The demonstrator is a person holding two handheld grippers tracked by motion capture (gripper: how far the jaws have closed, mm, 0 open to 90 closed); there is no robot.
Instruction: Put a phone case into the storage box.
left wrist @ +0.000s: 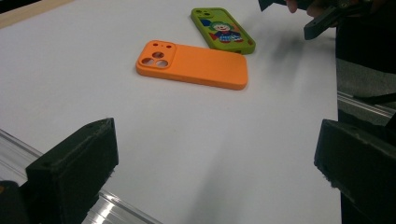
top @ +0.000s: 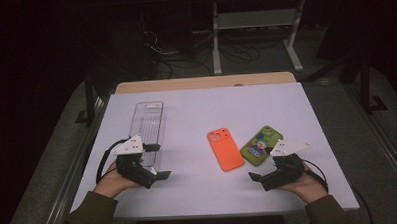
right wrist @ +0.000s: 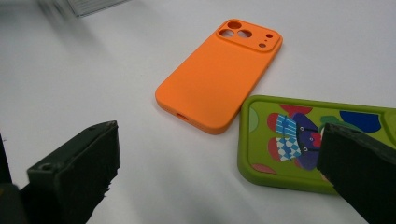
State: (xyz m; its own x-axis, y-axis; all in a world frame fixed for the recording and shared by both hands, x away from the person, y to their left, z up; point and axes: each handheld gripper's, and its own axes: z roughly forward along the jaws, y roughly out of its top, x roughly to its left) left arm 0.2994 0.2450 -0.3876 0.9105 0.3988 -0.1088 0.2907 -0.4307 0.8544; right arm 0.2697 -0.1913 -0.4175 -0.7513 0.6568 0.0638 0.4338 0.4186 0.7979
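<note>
Orange phone case (top: 225,149) matte, rounded, beside glossy green cartoon case (top: 260,145); both grippers' fingers wide, empty.

We hold our left gripper (top: 155,161) near the tabletop's front-left corner and our right gripper (top: 261,172) near its front-right corner, both jaws spread wide and pointing inward toward each other.

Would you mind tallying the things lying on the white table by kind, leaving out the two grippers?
Phone cases: 2, the orange phone case and the green phone case with a cartoon print
Clear plastic trays: 1, the clear tray at the left
Total: 3
</note>
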